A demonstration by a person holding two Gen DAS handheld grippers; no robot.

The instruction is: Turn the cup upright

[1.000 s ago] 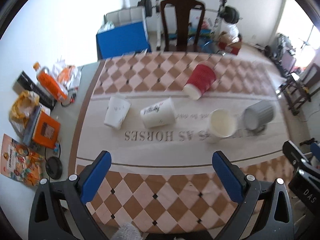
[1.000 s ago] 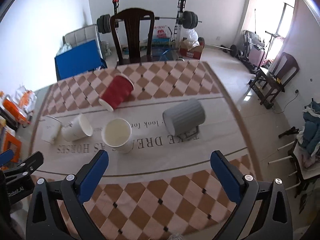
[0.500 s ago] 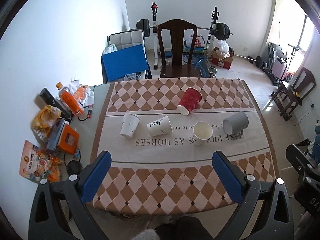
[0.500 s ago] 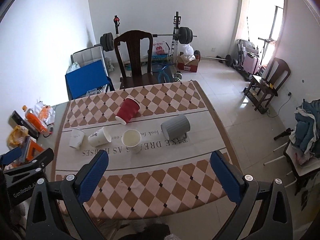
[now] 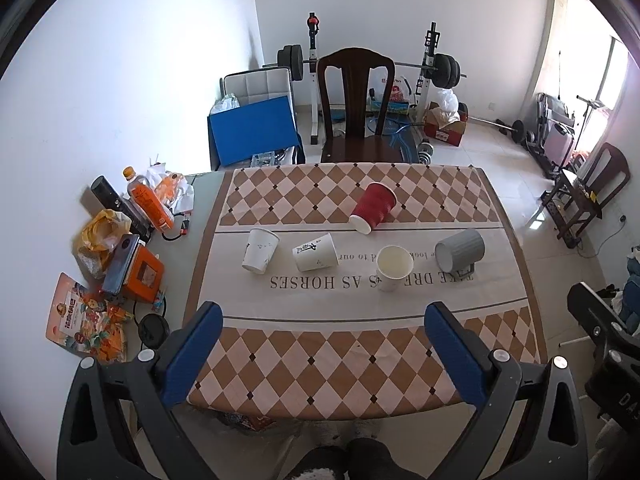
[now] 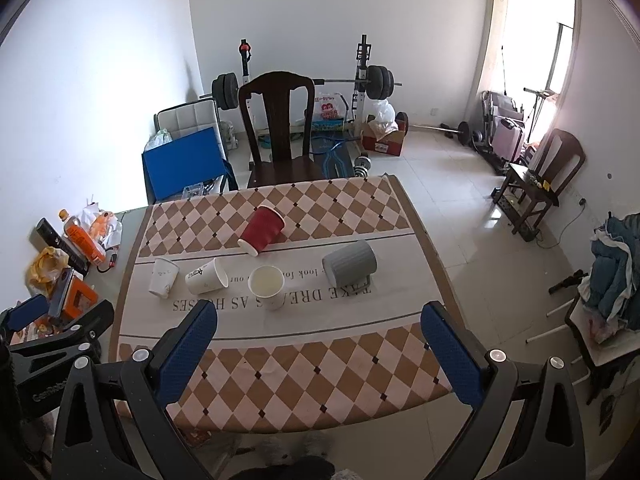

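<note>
Both grippers held high and back from the counter (image 5: pixel 360 380), well apart from every cup. Left gripper (image 5: pixel 320 344): jaws wide, nothing between them. Right gripper (image 6: pixel 320 344): jaws wide, nothing held.

Step, as I judge it: pre-approach, no cup selected by contact yet.

Cups ahead of the left gripper, far beyond its fingertips:
- white paper cup (image 5: pixel 394 267), ahead and slightly right, upright, mouth up; interior looks empty.
- printed white cup (image 5: pixel 316 257), dead ahead, lying on its side.
- small white cup (image 5: pixel 260 249), ahead-left, tilted, mouth away from the gripper; cannot tell if resting on the rim.
- red cup (image 5: pixel 373 208), farther ahead, on its side, mouth toward the gripper.
- grey mug (image 5: pixel 460 249), ahead-right, on its side; contents not visible.

Next move calls for: descend and advance to one toppled cup, straddle its wall, close, rotate mouth-up.
</note>
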